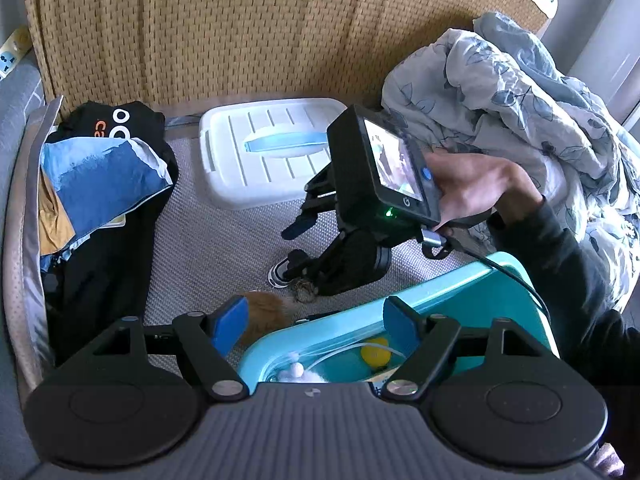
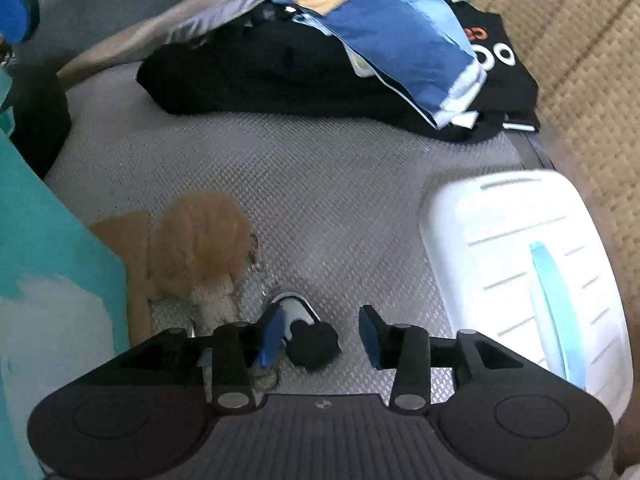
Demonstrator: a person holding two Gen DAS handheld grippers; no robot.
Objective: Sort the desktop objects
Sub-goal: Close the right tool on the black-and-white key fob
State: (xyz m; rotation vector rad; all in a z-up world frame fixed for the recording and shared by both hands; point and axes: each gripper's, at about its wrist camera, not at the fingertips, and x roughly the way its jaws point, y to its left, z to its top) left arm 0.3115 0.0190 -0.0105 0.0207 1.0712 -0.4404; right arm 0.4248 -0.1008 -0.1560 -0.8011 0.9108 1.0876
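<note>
Right wrist view: the right tool (image 2: 320, 338) points down at the grey mat (image 2: 340, 200), its jaws partly apart around a small black-and-white toy shoe (image 2: 308, 336), pads not pressing it; a tan knitted toy (image 2: 200, 240) lies just beside; left wrist view: the left tool (image 1: 316, 320) stands wide, holding nothing, over a teal bin (image 1: 460, 292); a white lid (image 1: 268, 156) lies beyond.

Daylight, fairly bright. My right view motion-blurred, white lid (image 2: 532, 276) glaring; fisheye bend, dark corners both.
</note>
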